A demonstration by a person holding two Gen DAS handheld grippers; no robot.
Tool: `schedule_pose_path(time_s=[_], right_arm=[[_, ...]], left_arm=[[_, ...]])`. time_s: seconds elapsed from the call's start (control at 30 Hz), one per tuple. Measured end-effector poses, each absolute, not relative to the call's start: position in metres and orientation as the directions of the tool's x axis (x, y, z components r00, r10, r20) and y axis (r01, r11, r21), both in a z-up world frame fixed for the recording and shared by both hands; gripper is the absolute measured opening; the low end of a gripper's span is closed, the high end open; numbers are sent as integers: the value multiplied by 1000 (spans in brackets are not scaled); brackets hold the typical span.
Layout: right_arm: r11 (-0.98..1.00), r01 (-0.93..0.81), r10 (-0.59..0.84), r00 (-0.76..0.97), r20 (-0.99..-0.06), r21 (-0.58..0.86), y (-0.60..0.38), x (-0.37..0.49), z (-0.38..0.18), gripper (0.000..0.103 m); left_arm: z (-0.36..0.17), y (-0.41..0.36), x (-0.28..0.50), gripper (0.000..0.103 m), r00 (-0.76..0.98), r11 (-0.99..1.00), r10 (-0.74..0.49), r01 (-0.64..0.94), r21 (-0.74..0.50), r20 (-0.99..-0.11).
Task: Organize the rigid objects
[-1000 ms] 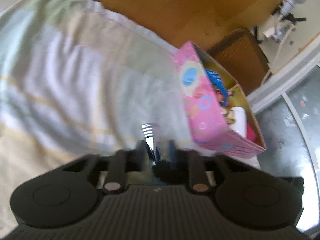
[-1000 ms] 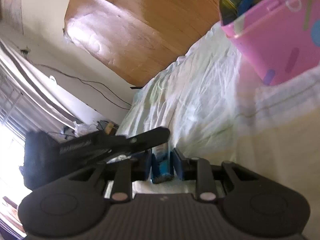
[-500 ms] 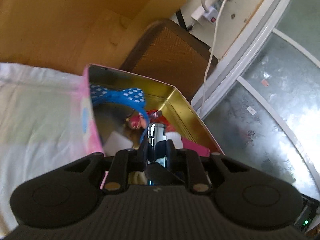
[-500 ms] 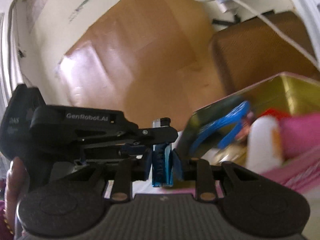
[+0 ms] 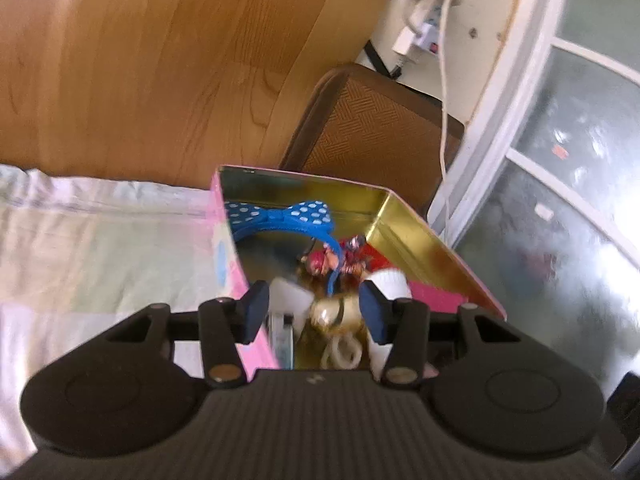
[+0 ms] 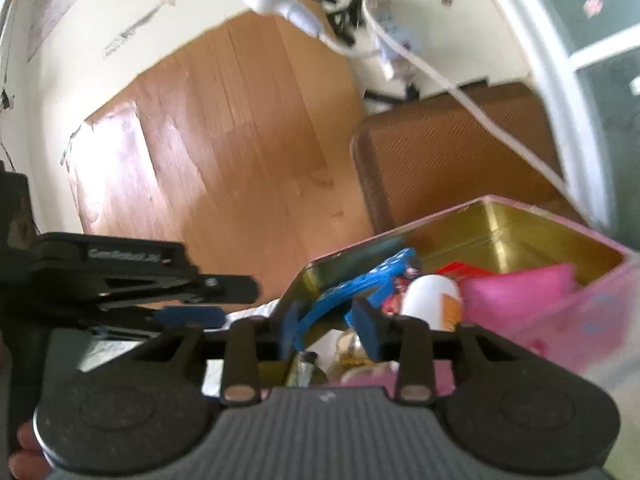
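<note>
A: Where do the 2 grippers sit?

B: Both hang over an open pink tin [image 5: 436, 240] with a gold inside, resting on a pale bedsheet [image 5: 100, 248]. The left gripper [image 5: 314, 312] has its jaws opening, pads apart, nothing pressed between them. Ahead of it in the tin lie a blue dotted bow [image 5: 280, 216], a white bottle [image 5: 390, 282] and a small doll, blurred.

A: And the right?

B: The right gripper [image 6: 330, 330] is opening too, gripping nothing; the left gripper shows at its left side.
</note>
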State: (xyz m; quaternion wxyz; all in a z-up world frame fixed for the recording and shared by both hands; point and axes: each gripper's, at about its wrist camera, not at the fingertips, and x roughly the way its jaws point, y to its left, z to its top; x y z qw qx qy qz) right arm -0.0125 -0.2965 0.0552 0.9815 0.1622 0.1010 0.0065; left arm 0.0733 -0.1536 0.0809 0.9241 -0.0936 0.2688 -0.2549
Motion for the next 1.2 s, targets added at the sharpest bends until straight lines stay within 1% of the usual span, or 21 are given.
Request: schedule_pose_path(time_s=[0.13, 0.2, 0.47, 0.53, 0.6, 0.63, 0.7, 0.73, 0.77, 0.8, 0.87, 0.9, 0.93, 1.0, 1.03, 1.07, 1.2], right_arm=[[966, 44, 11, 978, -208, 254, -278, -40, 50, 39], [969, 38, 16, 976, -218, 243, -269, -49, 49, 39], [960, 18, 57, 964, -259, 279, -254, -58, 52, 40], [957, 13, 67, 962, -265, 288, -250, -61, 53, 41], [959, 8, 71, 961, -269, 282, -245, -66, 55, 41], [961, 6, 71, 961, -269, 275, -243, -68, 55, 43], [963, 5, 71, 960, -272, 270, -241, -73, 57, 46], [963, 7, 71, 958, -277, 270, -240, -74, 58, 50], [962, 13, 67, 956, -284, 272, -239, -76, 58, 53], [961, 19, 65, 954, -292, 274, -238, -78, 57, 54], [959, 31, 60, 950, -308, 282, -238, -81, 56, 56], [957, 42, 54, 946, -318, 286, -239, -83, 55, 57], [956, 53, 48, 942, -332, 290, -240, -83, 54, 61], [952, 71, 40, 936, -351, 299, -242, -85, 53, 71], [949, 80, 34, 936, -351, 304, -243, -86, 53, 87], [947, 92, 20, 938, -346, 306, -244, -88, 53, 98], [939, 108, 6, 944, -329, 326, -249, -92, 57, 99]], left_arm=[[73, -142, 30, 57, 781, 896, -443, 405, -184, -441], [67, -134, 16, 58, 798, 912, -408, 382, -150, -444], [57, -95, -12, 59, 815, 941, -339, 300, -159, -469], [55, -90, -17, 63, 820, 946, -323, 286, -151, -473], [53, -87, -22, 72, 827, 952, -307, 273, -141, -472], [52, -86, -25, 74, 831, 955, -298, 267, -133, -469], [52, -85, -29, 80, 838, 959, -283, 261, -113, -466], [52, -85, -31, 83, 842, 961, -274, 256, -103, -465], [53, -85, -33, 93, 848, 964, -264, 250, -92, -459], [54, -85, -36, 98, 857, 967, -253, 243, -82, -449], [57, -84, -41, 102, 876, 972, -231, 228, -58, -425], [59, -85, -42, 103, 880, 974, -220, 222, -44, -422], [60, -86, -43, 103, 883, 975, -212, 219, -31, -419], [63, -86, -46, 103, 890, 977, -204, 213, -24, -407], [64, -85, -48, 103, 896, 978, -201, 207, -29, -397], [65, -85, -50, 103, 900, 979, -197, 200, -34, -388], [67, -87, -55, 103, 913, 981, -188, 191, -29, -362]])
